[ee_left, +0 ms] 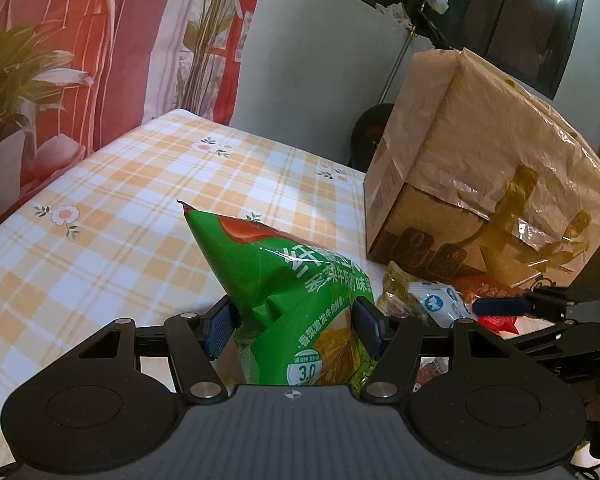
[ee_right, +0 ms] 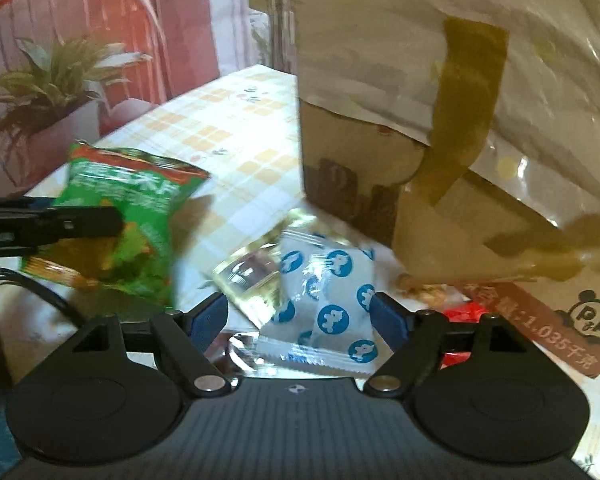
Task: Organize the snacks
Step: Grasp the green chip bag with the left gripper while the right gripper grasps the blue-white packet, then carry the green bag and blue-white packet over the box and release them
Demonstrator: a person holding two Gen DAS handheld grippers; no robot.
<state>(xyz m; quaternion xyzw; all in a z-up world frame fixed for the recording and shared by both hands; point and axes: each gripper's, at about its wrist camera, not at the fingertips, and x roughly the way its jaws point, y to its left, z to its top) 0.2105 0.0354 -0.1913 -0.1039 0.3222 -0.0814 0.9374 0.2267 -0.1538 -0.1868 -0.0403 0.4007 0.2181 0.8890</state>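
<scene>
Left gripper [ee_left: 294, 320] clamped on green bag [ee_left: 296, 280], lifted off table [ee_left: 120, 200] to separate it from pile by box [ee_left: 480, 168]; right gripper [ee_right: 300, 312] open around white packet [ee_right: 324, 300], ready to pinch.

Cardboard box [ee_left: 480, 168] blocks the right; tablecloth [ee_left: 120, 208] leftward lies open.

Desk covering [ee_left: 132, 184]: yellow-and-white checked cloth with small flowers.
Backdrop [ee_left: 80, 40]: red printed curtain, 10 o'clock; potted plant motif [ee_right: 48, 80].
Wall panel [ee_left: 320, 60]: pale grey, 12 o'clock.
</scene>
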